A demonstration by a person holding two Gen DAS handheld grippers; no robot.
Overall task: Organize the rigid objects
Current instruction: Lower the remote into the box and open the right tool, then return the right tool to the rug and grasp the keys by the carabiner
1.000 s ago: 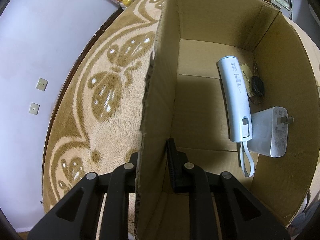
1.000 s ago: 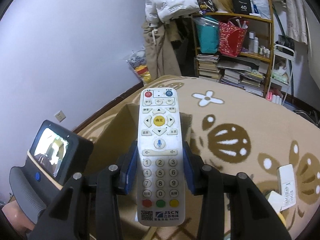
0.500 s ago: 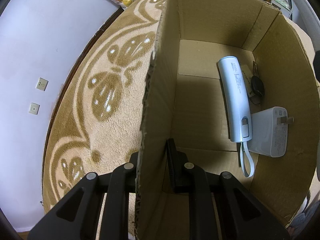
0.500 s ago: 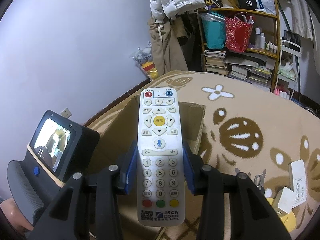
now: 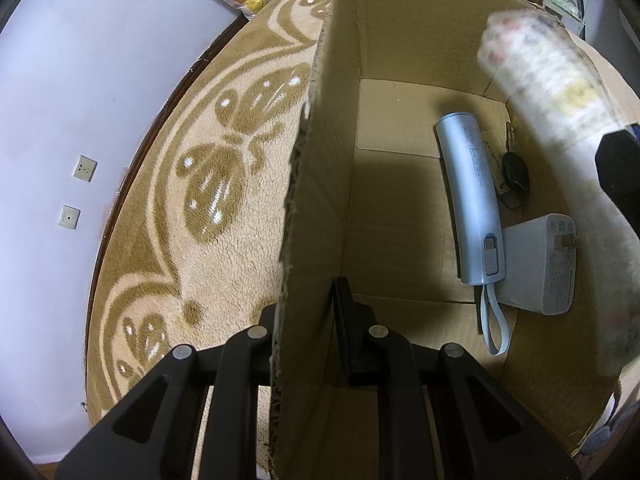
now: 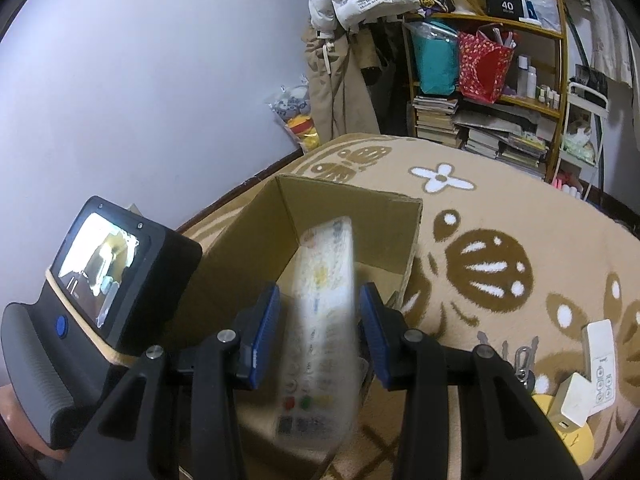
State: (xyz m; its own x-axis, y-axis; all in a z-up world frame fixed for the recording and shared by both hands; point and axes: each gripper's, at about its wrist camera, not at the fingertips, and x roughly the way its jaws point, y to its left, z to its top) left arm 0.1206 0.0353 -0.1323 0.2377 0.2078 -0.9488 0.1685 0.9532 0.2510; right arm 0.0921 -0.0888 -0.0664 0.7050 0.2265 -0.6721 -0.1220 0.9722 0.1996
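Beige patterned carpet (image 6: 500, 216) carries the cardboard box (image 6: 352, 208) — left gripper (image 5: 306, 320) clamps its wall; right gripper (image 6: 320, 332) stands apparently open, blurred remote (image 6: 324, 320) lengthwise between jaws, pointing boxward.

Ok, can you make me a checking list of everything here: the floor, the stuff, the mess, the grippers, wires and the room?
Surface: tan patterned rug.
Job's things: cardboard box holding a power bank, a white charger and a car key; remote blurred, above the box.
Clutter: white adapters and a carabiner on the rug.
Grippers: left gripper shut on the box wall; right gripper open, pads either side of the remote with gaps showing.
Cables: only the power bank's short loop.
Surroundings: lilac wall with sockets, crowded shelf, hanging coats.
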